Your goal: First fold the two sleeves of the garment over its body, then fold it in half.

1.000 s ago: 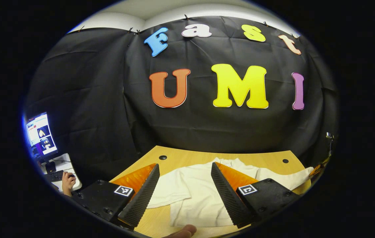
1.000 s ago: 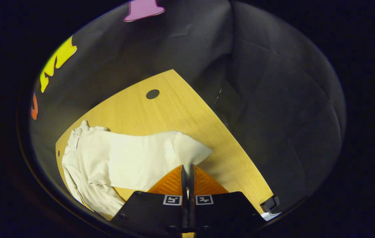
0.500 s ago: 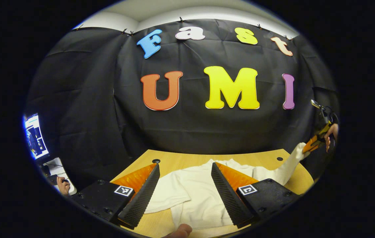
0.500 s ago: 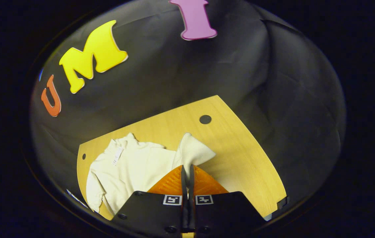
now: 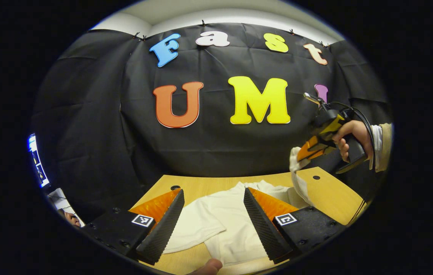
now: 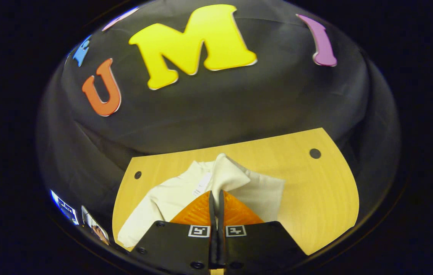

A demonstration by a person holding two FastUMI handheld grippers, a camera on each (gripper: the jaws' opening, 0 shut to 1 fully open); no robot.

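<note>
Sleeve (image 5: 296,168) hangs roughly upright from right gripper (image 5: 301,154), above garment (image 5: 220,225).

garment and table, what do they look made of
Garment: looks like soft off-white knit cotton, matte; its sleeve drapes limp from the right gripper. Table: light wood or wood-look laminate, smooth, with fine straight grain lines.

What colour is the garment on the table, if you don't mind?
Cream white garment, plain; clearest in the left gripper view.
</note>
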